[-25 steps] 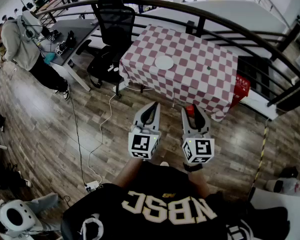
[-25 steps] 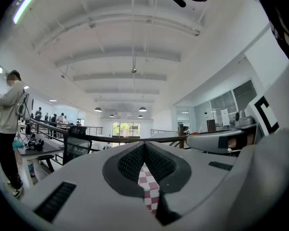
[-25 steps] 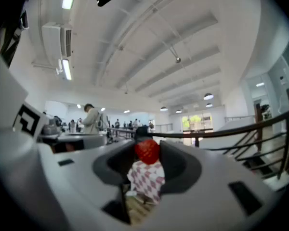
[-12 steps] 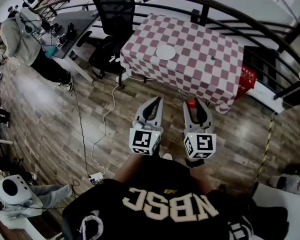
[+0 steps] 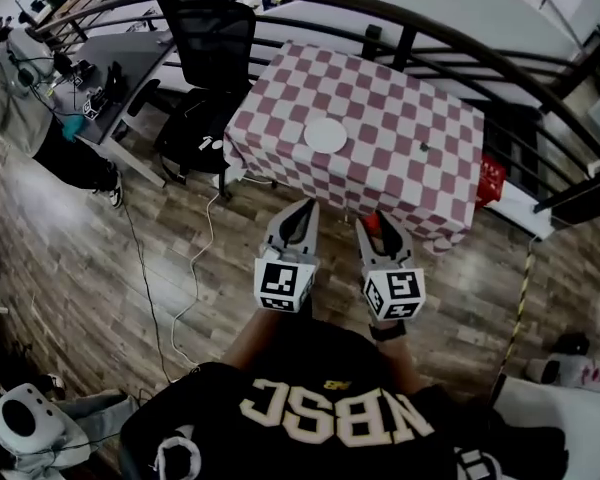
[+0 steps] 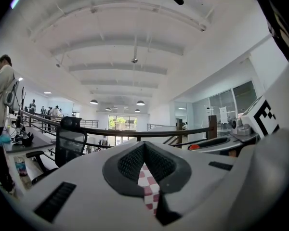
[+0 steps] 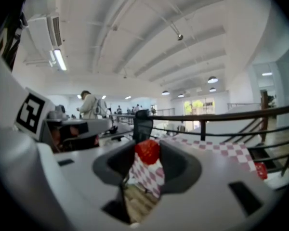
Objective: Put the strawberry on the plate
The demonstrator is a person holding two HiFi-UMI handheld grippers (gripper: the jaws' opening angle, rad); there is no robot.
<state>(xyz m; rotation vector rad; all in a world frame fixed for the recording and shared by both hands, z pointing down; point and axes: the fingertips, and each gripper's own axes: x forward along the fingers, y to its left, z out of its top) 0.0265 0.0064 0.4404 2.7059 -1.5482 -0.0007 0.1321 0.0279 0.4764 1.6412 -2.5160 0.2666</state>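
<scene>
Right gripper (image 5: 376,230) pinches the strawberry (image 7: 147,151) only at its jaw tips, near side of the checkered table (image 5: 400,168), plate (image 5: 326,135) well beyond, left gripper (image 5: 305,212) pressed together, empty; a jolt or slack squeeze could drop it on the wood floor (image 5: 180,268).

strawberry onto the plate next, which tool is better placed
Right. The right tool grips the strawberry between its jaws, while the left tool holds nothing. The plate lies ahead on the checkered table.
</scene>
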